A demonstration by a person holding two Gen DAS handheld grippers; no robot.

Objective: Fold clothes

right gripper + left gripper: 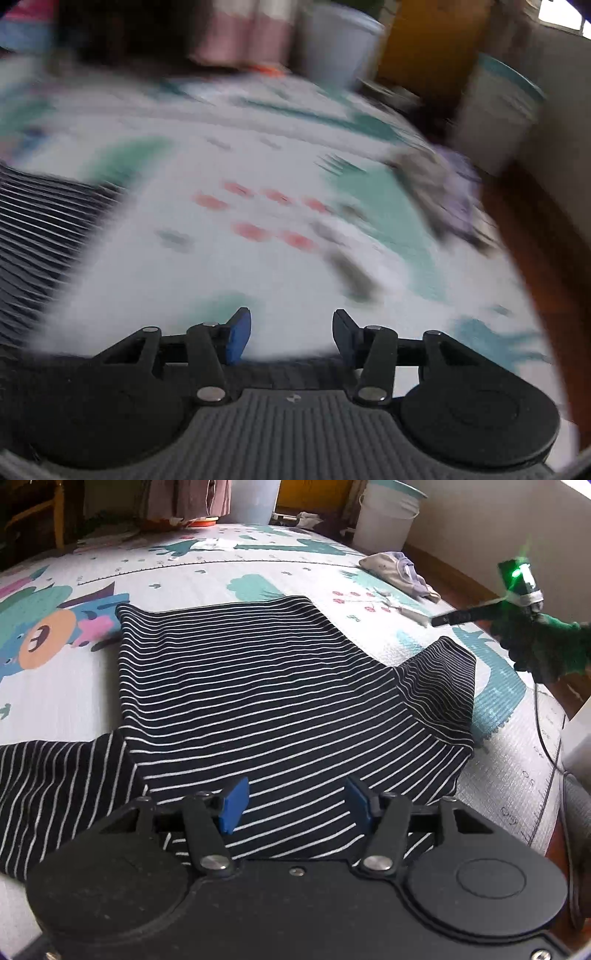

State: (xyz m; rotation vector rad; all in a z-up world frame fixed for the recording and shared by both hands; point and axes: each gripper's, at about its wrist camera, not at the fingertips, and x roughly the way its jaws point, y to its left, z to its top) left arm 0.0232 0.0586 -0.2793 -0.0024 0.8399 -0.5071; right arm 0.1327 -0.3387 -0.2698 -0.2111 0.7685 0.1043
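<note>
soft striped shirt [266,686] flat on foam mat [207,572]; right view blurred.

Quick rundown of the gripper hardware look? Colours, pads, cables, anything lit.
Both grippers, left gripper and right gripper, are matte black, with blue pads, silver pivot pins and round side housings. From the left view, the right unit carries a glowing green light, a trailing black cable and a dark glove.

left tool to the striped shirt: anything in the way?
Nothing visible. The left tool is open right over the striped shirt, with only fabric between its fingers. The light crumpled garment lies far off on the play mat.
</note>
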